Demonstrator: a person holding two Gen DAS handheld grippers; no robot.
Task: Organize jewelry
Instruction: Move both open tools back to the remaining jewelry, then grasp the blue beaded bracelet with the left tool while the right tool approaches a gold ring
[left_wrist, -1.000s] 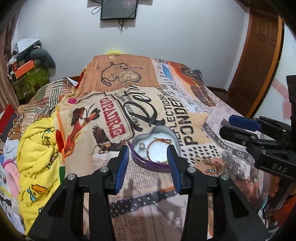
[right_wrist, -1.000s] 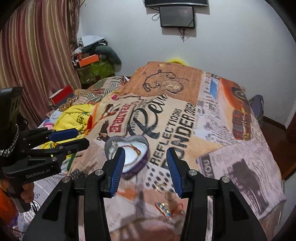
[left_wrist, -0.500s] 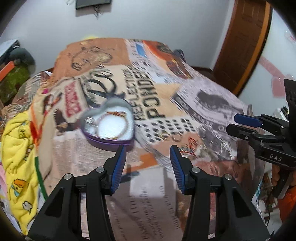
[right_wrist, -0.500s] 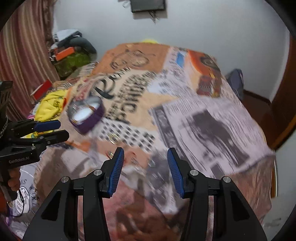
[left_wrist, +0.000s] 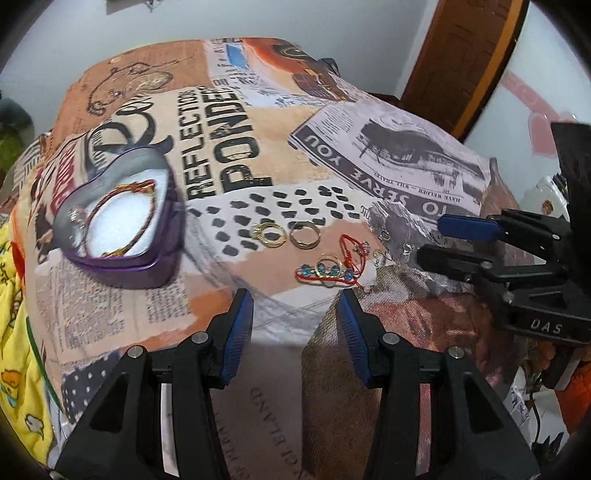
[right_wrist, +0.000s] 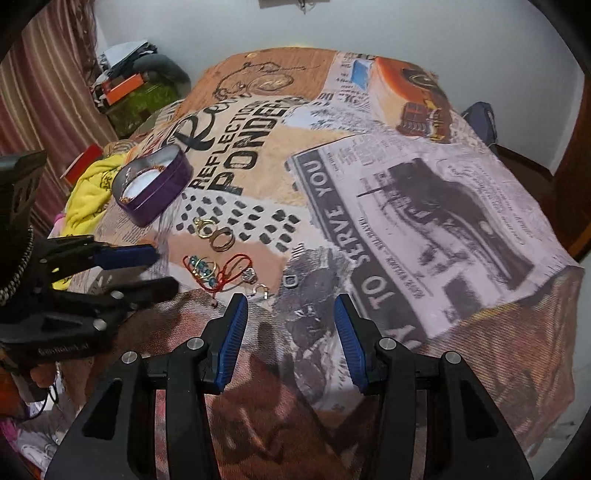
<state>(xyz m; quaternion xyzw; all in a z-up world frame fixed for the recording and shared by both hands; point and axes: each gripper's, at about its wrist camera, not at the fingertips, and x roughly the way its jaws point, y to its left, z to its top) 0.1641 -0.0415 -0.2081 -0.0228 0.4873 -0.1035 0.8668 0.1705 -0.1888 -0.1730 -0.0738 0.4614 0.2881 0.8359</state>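
Left gripper (left_wrist: 296, 306): jaws apart, nothing between them, bottom centre of the left wrist view, over the near edge of the printed bedspread (left_wrist: 229, 122).
Right gripper (right_wrist: 290, 312): jaws apart, empty, bottom centre of the right wrist view; in the left wrist view it shows at the right edge, pads also separated.

Just above the left gripper, centre frame: red cord bracelet with blue beads (left_wrist: 325, 273). Above it, side by side, a gold ring cluster (left_wrist: 269, 234) and a plain gold band (left_wrist: 304, 234). Small silver pieces (right_wrist: 290, 280) lie just above the right gripper's tips.

Left of centre in the left wrist view: purple heart-shaped tin (left_wrist: 122, 221), open, white lining, holding a brown cord bracelet (left_wrist: 122, 218). Tin sits well apart from the loose jewelry.

Lower left: yellow cloth (left_wrist: 14, 295). Upper right: wooden door (left_wrist: 469, 55).
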